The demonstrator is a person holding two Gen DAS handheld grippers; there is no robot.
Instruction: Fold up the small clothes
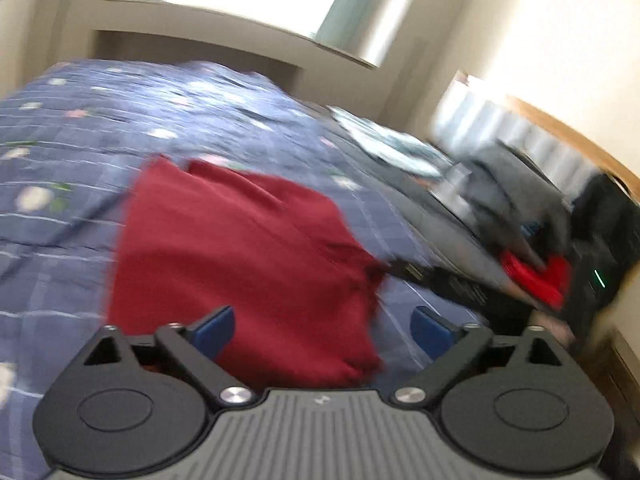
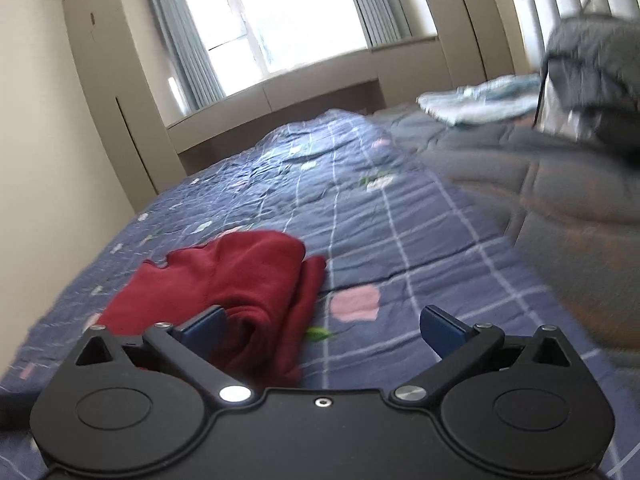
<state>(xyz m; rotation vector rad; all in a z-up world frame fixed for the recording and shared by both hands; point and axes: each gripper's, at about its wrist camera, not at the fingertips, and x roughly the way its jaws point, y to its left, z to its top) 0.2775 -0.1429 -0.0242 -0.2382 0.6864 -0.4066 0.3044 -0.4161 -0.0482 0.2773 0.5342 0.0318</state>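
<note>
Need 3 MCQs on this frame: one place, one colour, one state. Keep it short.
1. Where does the garment lie?
A. on the bedspread
B. on the windowsill
C. in a drawer

2. What colour is the garment?
A. yellow
B. dark red
C. white

3. How is the right claw?
A. shut on the garment
B. shut on nothing
C. open, gripping nothing

Key:
1 A, it rests on the blue checked cover.
2 B, both wrist views show dark red cloth.
3 C, its blue fingers stand wide apart; the left claw is open too.
</note>
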